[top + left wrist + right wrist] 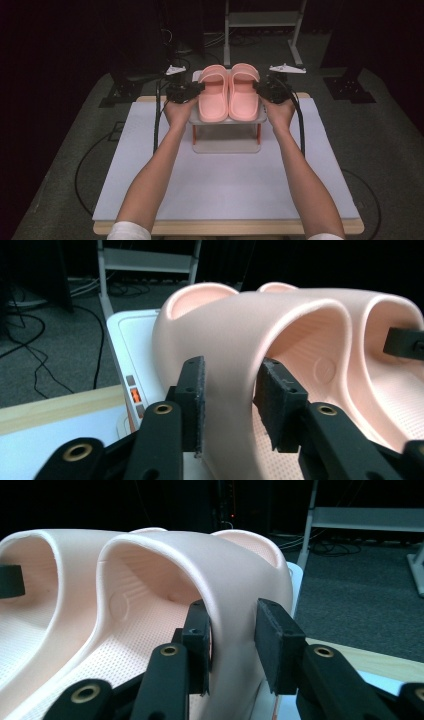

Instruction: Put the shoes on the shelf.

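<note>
Two pink slippers stand side by side on the top shelf of a small white rack [227, 120] with orange posts. My left gripper [200, 88] reaches in from the left. Its jaws straddle the outer side of the left slipper's strap [235, 340], one pad outside and one inside, both against the foam. My right gripper [259, 88] mirrors this on the right slipper [244, 93]: its pads [272, 640] sit on either side of that strap's outer wall [240, 585]. Both slippers rest flat on the shelf. A hand holds each gripper.
The rack stands at the far middle of a white mat [225, 185] on a wooden table. Behind the table is a metal frame [262, 20] on grey carpet, with cables on the floor. Black cables trail from both grippers along the forearms.
</note>
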Demonstrator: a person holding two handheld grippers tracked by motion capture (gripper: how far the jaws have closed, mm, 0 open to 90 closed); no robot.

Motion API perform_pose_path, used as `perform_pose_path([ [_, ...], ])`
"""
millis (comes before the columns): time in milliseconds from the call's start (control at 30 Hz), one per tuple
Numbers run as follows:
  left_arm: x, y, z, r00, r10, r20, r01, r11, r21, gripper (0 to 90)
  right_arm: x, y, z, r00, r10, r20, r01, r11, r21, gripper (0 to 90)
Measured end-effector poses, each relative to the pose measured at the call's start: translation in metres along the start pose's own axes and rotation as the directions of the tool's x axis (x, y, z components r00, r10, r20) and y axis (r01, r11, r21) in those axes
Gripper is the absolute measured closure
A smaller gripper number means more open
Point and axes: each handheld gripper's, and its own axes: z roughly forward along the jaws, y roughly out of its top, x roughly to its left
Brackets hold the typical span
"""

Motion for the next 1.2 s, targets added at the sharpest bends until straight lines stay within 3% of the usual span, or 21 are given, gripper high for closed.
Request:
perform_pose_path([
  [633, -0.002, -0.005, -0.016, 0.9998, 0.021, 0.005, -0.021, 0.9997, -0.012, 58.3, -0.008, -0.005, -0.021, 0.9996, 0.017, -0.024, -0.018, 0.999, -0.028, 56.3],
  [1200, -0.008, -0.01, -0.026, 0.9984, 0.05, 0.028, -0.049, 0.9985, -0.025, 56.2, -0.013, -0.012, -0.033, 0.9976, 0.019, -0.066, -0.02, 1.0, -0.016, 44.7],
])
